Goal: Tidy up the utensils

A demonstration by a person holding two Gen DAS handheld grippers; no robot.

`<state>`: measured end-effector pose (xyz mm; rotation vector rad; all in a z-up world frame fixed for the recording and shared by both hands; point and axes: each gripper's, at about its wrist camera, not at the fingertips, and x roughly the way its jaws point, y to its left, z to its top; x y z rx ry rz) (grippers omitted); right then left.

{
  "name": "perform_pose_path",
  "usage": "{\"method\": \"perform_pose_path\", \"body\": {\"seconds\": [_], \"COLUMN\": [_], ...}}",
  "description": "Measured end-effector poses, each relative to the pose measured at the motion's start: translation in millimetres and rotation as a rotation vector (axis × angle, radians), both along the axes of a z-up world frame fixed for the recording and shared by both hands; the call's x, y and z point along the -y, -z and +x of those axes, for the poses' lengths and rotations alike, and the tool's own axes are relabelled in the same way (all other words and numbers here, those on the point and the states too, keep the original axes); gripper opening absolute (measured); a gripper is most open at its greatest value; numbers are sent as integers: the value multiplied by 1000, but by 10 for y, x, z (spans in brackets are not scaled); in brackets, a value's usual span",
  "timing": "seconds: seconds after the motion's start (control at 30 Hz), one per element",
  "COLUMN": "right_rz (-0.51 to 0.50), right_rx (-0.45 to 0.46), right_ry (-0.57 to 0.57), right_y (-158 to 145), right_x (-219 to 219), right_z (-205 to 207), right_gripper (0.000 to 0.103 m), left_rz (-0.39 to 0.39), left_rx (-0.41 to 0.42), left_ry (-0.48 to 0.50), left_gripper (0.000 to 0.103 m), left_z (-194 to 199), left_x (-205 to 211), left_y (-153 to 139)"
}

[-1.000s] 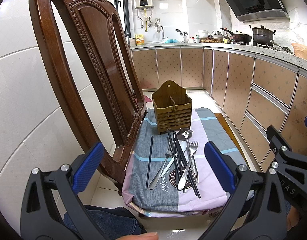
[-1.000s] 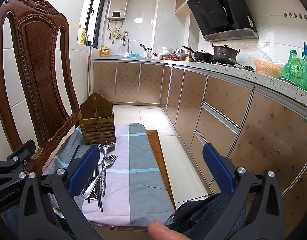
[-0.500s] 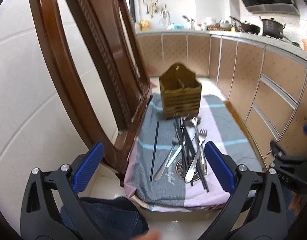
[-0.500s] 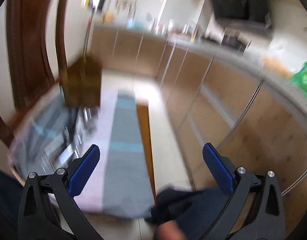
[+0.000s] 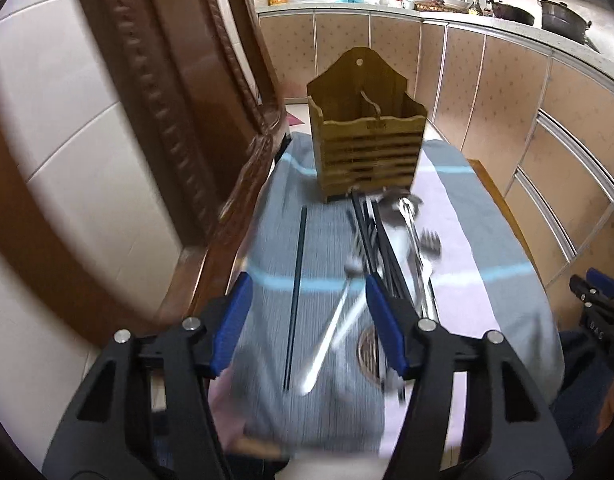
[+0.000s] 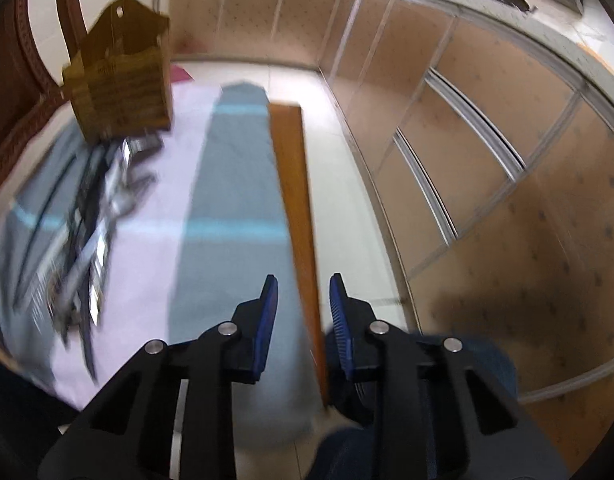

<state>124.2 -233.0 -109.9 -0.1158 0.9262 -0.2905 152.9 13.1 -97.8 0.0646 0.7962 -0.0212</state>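
Wooden slatted utensil holder (image 5: pixel 367 148) stands upright at the cloth's far end. Forks, spoons and black chopsticks (image 5: pixel 391 248) lie piled before it; one chopstick (image 5: pixel 295 296) lies apart.

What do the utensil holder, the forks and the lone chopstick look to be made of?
Utensil holder: wood or bamboo by its tan, matte slatted front. Forks: metal, likely steel, from their bright silvery glints, though blurred. Lone chopstick: dark and smooth; plastic or lacquered wood, I cannot tell which.
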Motion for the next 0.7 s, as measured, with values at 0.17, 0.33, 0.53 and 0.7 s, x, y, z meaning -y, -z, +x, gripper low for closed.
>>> {"method": "perform_pose_path", "body": {"seconds": [0.17,0.33,0.53,0.7], "right_rz": [27,10,17,37], "right_rx": [2,-5,-14,-40], "right_ry": [-97,-157,-126,-109], "right_y": [24,99,254,401], "right_x": [-279,-483,-421,-300], "right_z": [671,1176,1336,1381], "right_gripper": [29,29,29,29], "left_rz": [52,29,43,-13], "left_rx": [-58,-141,-238,-320], "left_ry": [12,68,106,88], "left_gripper": [59,60,61,43], "left_z": [729,1275,1822,2015], "left_x": [114,273,452,410], "left_y": [185,329,613,806]}}
